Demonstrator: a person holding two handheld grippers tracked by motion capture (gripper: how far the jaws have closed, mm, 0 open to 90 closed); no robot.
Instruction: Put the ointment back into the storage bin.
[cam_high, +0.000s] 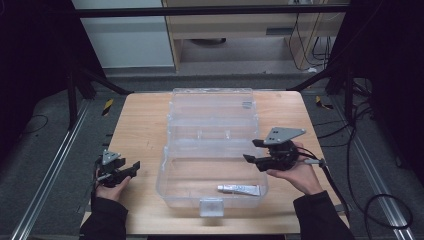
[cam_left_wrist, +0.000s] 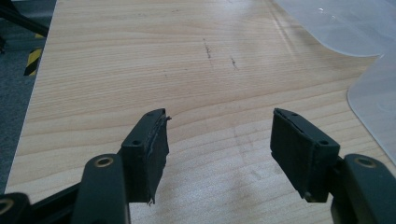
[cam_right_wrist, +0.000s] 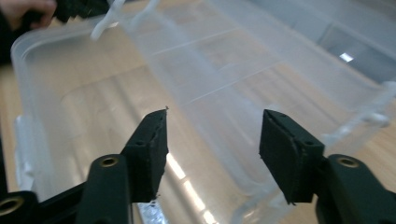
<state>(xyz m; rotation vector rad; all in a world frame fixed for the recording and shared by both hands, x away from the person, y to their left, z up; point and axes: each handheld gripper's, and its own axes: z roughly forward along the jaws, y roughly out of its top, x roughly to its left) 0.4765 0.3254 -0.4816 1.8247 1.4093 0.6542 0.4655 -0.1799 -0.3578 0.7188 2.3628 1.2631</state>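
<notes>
We hold both grippers empty and spread: the left gripper (cam_high: 131, 169) over bare table (cam_high: 140, 125), the right gripper (cam_high: 251, 151) beside the clear box (cam_high: 170, 150). The tube (cam_high: 239, 189) lies inside (probably placed); closing the lid seems next.

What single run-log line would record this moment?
left tool: open, empty, over table | right tool: open, empty, at box's right rim | clear box: lid open | tube: lying inside, front

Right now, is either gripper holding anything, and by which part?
Nothing is held. The left gripper is open over the bare table; the right gripper is open beside the clear box.
</notes>
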